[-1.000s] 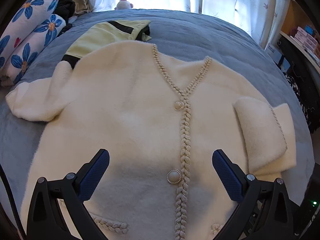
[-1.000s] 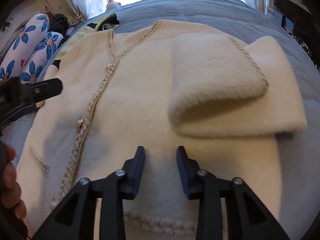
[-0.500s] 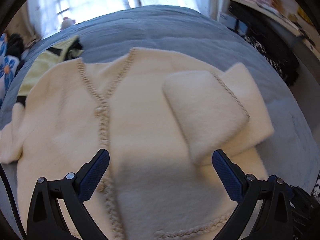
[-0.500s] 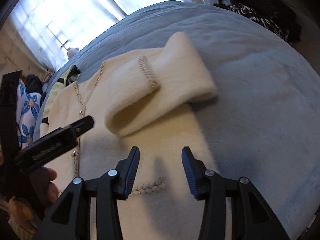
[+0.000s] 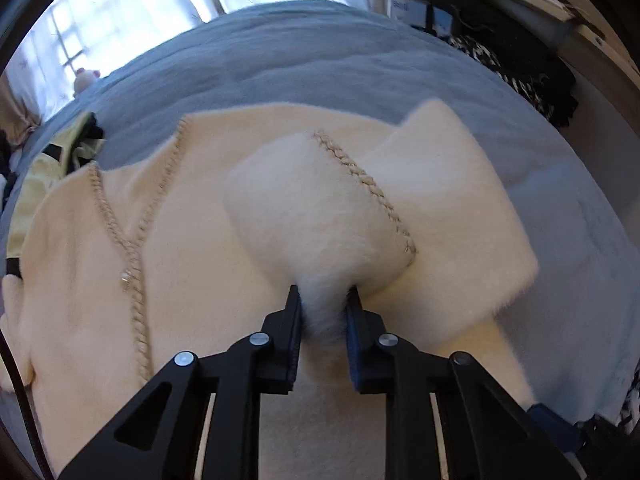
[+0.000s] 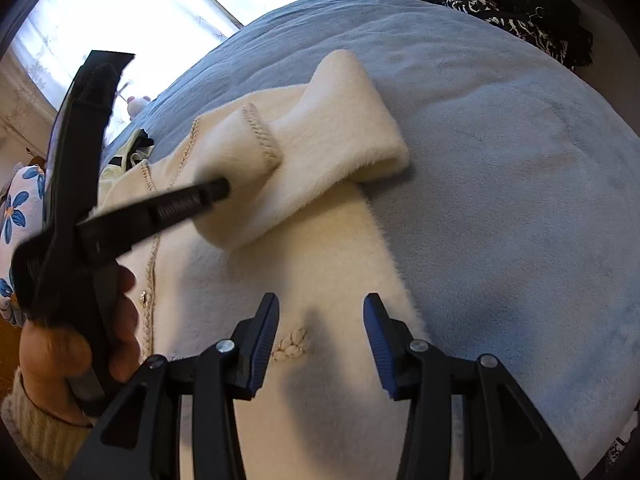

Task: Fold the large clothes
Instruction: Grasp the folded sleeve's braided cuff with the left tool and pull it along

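**Left gripper closing on the folded sleeve**

A cream fuzzy cardigan (image 5: 192, 280) lies face up on the blue-grey bed (image 5: 360, 64), its braided front trim (image 5: 136, 280) running down the middle. The sleeve (image 5: 316, 216) on the cardigan's window-far side is folded back over the chest, its cuff edged with the same braid. The left gripper (image 5: 323, 308) is closing on the near end of that sleeve, fuzzy fabric bunched between its 2 pads (seen from the right wrist view, its tip (image 6: 216, 190) is buried in the sleeve). The right gripper (image 6: 320, 332) hovers over the cardigan's hem, near the pocket braid (image 6: 290, 344), its jaws partly open with nothing between them. A yellow garment (image 5: 44, 164) lies beside the cardigan's collar.
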`<control>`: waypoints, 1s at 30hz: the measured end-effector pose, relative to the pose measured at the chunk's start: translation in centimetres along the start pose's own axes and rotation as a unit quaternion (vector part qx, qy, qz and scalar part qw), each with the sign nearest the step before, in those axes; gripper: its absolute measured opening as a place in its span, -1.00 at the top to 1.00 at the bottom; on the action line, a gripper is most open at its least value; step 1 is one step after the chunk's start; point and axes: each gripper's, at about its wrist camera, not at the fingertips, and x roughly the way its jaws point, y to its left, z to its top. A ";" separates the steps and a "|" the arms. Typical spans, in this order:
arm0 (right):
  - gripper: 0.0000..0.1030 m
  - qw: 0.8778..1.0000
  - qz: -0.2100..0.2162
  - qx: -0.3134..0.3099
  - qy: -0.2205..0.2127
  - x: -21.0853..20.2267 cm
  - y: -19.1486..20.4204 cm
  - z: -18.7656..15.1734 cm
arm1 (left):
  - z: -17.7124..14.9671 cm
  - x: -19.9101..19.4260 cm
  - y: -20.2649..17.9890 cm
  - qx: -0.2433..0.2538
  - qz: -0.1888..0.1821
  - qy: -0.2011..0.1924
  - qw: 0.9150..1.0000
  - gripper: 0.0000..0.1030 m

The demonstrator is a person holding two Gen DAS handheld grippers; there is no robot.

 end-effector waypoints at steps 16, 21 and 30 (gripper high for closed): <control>0.14 1.000 -0.001 -0.022 0.008 0.4 1.3 -0.7 | -6.2 -5.8 17.7 -0.144 -0.004 -0.031 0.989 0.58; 0.14 1.000 0.000 -0.020 0.018 0.8 1.3 -1.1 | -9.9 -4.9 22.1 -0.227 -0.041 -0.002 0.973 0.12; 0.14 0.999 -0.001 -0.033 0.029 1.5 2.4 -1.8 | -10.8 -5.5 28.2 -0.313 -0.084 -0.020 0.946 -0.23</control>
